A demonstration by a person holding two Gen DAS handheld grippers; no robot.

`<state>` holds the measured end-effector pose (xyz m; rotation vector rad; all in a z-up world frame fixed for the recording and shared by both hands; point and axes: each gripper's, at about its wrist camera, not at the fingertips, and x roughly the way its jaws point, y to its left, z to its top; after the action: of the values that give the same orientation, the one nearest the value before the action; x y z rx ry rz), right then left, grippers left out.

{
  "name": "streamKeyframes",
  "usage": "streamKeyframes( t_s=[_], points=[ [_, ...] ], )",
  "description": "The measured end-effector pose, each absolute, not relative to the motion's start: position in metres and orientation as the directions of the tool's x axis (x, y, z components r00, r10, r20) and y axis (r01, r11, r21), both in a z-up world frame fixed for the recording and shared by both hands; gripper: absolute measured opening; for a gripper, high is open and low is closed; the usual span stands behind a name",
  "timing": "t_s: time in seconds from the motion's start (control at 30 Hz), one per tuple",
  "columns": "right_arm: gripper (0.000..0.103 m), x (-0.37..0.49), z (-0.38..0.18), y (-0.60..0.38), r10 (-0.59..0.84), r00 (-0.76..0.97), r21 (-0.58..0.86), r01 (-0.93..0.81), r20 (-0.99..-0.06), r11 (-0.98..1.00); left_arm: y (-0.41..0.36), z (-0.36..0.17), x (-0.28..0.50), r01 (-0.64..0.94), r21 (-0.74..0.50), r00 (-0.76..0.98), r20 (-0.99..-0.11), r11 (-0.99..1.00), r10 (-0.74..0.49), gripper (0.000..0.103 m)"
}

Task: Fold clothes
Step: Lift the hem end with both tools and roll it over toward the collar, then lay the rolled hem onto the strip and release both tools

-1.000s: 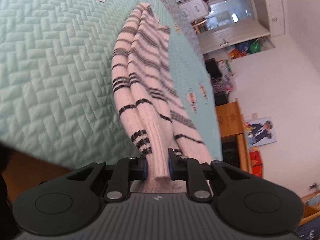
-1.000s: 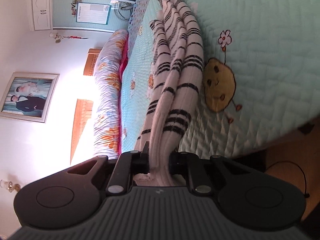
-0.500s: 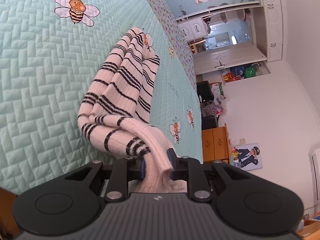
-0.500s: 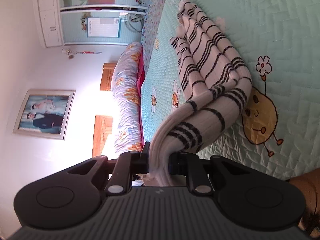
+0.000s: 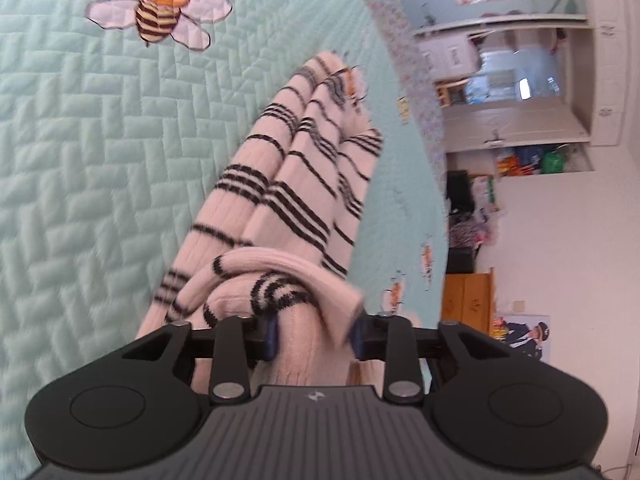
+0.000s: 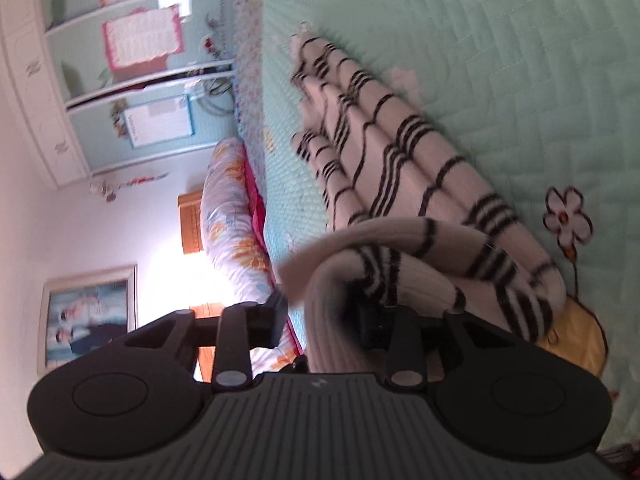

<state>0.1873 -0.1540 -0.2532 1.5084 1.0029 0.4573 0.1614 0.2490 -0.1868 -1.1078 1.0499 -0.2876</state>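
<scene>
The striped sweater (image 5: 288, 184) lies bunched lengthwise on the green quilt (image 5: 80, 160), its near end doubled over the rest, while the left gripper (image 5: 312, 336) and right gripper (image 6: 322, 320) stand parted around loose cloth, so flattening seems left.

A bed is covered by a mint-green quilted bedspread (image 5: 80, 168) stitched in a herringbone pattern and decorated with an embroidered bee (image 5: 160, 12) and a flower (image 6: 566, 218). A cream sweater with black stripes (image 5: 288, 184) is laid in long folds directly on the spread, its near end doubled over. A floral pillow (image 6: 236, 216) is seen at the headboard end.
</scene>
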Motion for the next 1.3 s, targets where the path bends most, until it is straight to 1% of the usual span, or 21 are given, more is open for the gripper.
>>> streamKeyframes(
  t_s=[0.03,0.07,0.1,0.13,0.17,0.23,0.3,0.43,0.7,0.77,0.9,0.97,1.07,1.17,1.23,1.3],
  points=[
    [0.042,0.193,-0.256,-0.155,0.795,0.548,0.939,0.337,-0.26,0.075,0.249,-0.189,0.17,-0.305,-0.828,0.502,-0.559,0.47,-0.66,0.043],
    [0.049,0.199,-0.258,-0.155,0.795,0.546,0.935,0.347,-0.263,0.071,0.248,-0.191,0.177,-0.323,-0.823,0.489,-0.569,0.468,-0.662,0.046],
    [0.052,0.205,-0.261,-0.156,0.796,0.544,0.932,0.357,-0.266,0.067,0.249,-0.192,0.184,-0.332,-0.823,0.48,-0.569,0.461,-0.668,0.05],
    [0.058,0.21,-0.263,-0.156,0.796,0.542,0.928,0.368,-0.269,0.063,0.25,-0.192,0.189,-0.336,-0.825,0.475,-0.564,0.454,-0.675,0.054],
    [0.061,0.216,-0.266,-0.157,0.796,0.54,0.924,0.378,-0.271,0.058,0.251,-0.191,0.193,-0.337,-0.829,0.47,-0.56,0.447,-0.682,0.056],
    [0.062,0.228,-0.271,-0.158,0.797,0.536,0.916,0.398,-0.277,0.05,0.255,-0.191,0.196,-0.354,-0.837,0.467,-0.545,0.418,-0.696,0.065],
    [0.064,0.238,-0.274,-0.159,0.799,0.533,0.91,0.414,-0.279,0.042,0.259,-0.191,0.196,-0.367,-0.843,0.467,-0.533,0.394,-0.705,0.066],
    [0.068,0.243,-0.26,-0.166,0.804,0.535,0.923,0.382,-0.261,0.045,0.26,-0.188,0.198,-0.363,-0.847,0.473,-0.527,0.389,-0.706,0.066],
    [0.07,0.244,-0.253,-0.159,0.82,0.521,0.947,0.311,-0.237,0.076,0.259,-0.183,0.205,-0.343,-0.854,0.483,-0.517,0.391,-0.707,0.066],
    [0.07,0.24,-0.249,-0.153,0.832,0.506,0.955,0.281,-0.228,0.091,0.259,-0.181,0.202,-0.326,-0.863,0.492,-0.504,0.387,-0.71,0.066],
    [0.07,0.236,-0.244,-0.14,0.856,0.483,0.972,0.215,-0.187,0.091,0.268,-0.18,0.19,-0.31,-0.894,0.54,-0.445,0.323,-0.714,0.066],
    [0.07,0.237,-0.243,-0.132,0.868,0.469,0.978,0.197,-0.16,0.074,0.275,-0.183,0.187,-0.322,-0.895,0.556,-0.442,0.307,-0.704,0.068],
    [0.072,0.248,-0.25,-0.112,0.892,0.427,0.975,0.216,-0.147,0.057,0.282,-0.18,0.185,-0.316,-0.901,0.584,-0.431,0.297,-0.688,0.068],
    [0.072,0.27,-0.271,-0.095,0.889,0.425,0.957,0.286,-0.168,0.044,0.285,-0.171,0.183,-0.285,-0.911,0.611,-0.411,0.297,-0.676,0.069],
    [0.072,0.285,-0.284,-0.089,0.88,0.437,0.947,0.318,-0.186,0.042,0.283,-0.166,0.18,-0.281,-0.899,0.602,-0.437,0.335,-0.668,0.069],
    [0.072,0.289,-0.284,-0.089,0.875,0.451,0.943,0.332,-0.176,0.018,0.279,-0.163,0.173,-0.273,-0.881,0.585,-0.471,0.387,-0.66,0.069]
  ],
)
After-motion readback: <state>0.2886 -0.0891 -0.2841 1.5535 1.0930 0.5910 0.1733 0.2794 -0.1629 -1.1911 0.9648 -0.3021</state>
